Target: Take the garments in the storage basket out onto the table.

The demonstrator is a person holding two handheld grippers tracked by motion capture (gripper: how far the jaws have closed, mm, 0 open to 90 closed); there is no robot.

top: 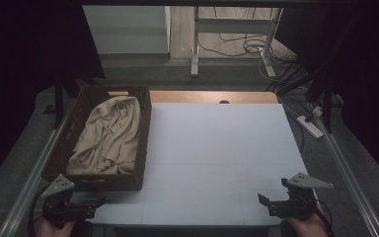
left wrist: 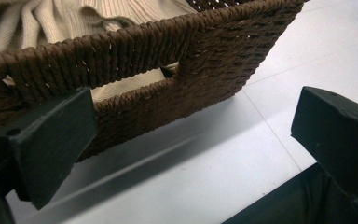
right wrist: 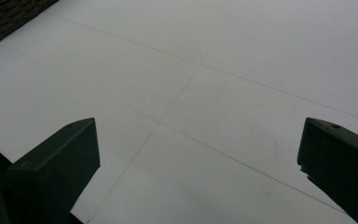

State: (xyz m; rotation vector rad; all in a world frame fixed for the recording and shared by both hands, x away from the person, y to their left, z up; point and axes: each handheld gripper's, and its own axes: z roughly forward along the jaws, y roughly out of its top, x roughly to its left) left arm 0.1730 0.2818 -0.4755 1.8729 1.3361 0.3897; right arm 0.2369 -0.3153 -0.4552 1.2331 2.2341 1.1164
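A dark brown woven basket (top: 143, 143) stands on the left side of the white table (top: 217, 148), holding a crumpled beige cloth (top: 109, 136). My left gripper (top: 86, 210) rests at the table's near left corner, just in front of the basket, jaws wide apart with nothing between them. In the left gripper view the basket's near wall (left wrist: 205, 51) with its handle slot and the cloth (left wrist: 37, 18) sit close ahead. My right gripper (top: 269, 203) is at the near right corner, open and empty, over bare table (right wrist: 205, 93). A corner of the basket (right wrist: 4, 18) shows at the upper left.
A wooden strip (top: 212, 97) edges the table's far side. Metal rails (top: 345, 173) run along both sides. Beyond the table stand white desk legs (top: 195, 44), tangled cables (top: 249, 47) and a power strip (top: 310, 126) on the floor.
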